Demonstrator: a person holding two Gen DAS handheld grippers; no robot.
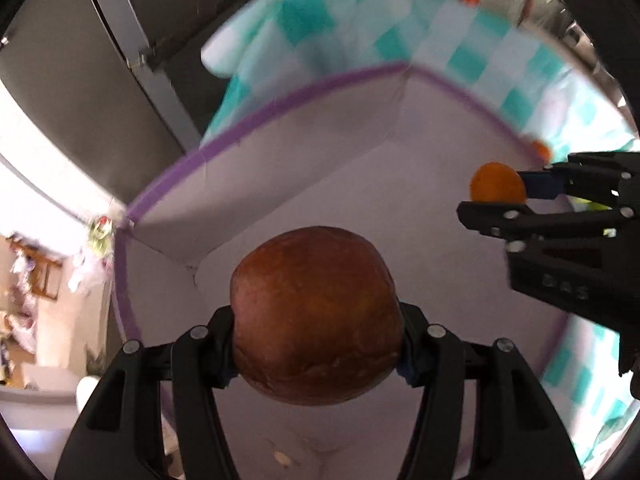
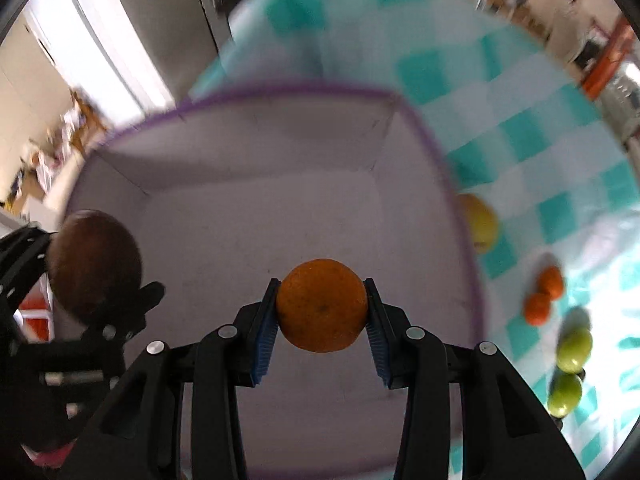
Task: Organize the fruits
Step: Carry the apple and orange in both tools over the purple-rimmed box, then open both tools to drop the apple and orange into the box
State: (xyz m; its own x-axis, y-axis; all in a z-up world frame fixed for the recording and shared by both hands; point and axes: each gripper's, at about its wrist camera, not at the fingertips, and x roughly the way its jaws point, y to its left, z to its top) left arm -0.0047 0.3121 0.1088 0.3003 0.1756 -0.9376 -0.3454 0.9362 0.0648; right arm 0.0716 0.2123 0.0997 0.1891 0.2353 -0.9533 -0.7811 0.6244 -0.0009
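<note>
- My left gripper (image 1: 318, 344) is clamped on a big reddish-brown fruit (image 1: 316, 316). Could be an apple or a pomegranate, I can't tell which. It's held above the floor of the box (image 1: 400, 216).
- My right gripper (image 2: 322, 312) is clenched on an orange (image 2: 322, 305), blue pads (image 2: 267, 330) pressing both sides, also over the box floor.
- Step in hand, as I read it: both fruits are carried over the white box with the purple rim (image 2: 280, 90), neither let go yet. The floor I can see looks bare.
- Next move calls for lowering each gripper towards the floor, then opening the jaws, so the fruit doesn't drop and roll. The two grippers are near each other, so I'd stagger the releases.
- Right view only: more fruit waiting on the checked cloth (image 2: 540, 128): a yellow fruit (image 2: 480, 222) just beside the box wall, two small oranges (image 2: 544, 296) further out, two green fruits (image 2: 570, 370) beyond them.
- Left view only: the right gripper from the side, plus a sliver of orange fruit past the box rim. The other loose fruit is out of view.
- Both frames are motion-blurred towards the far edge, so the background is unreadable.
</note>
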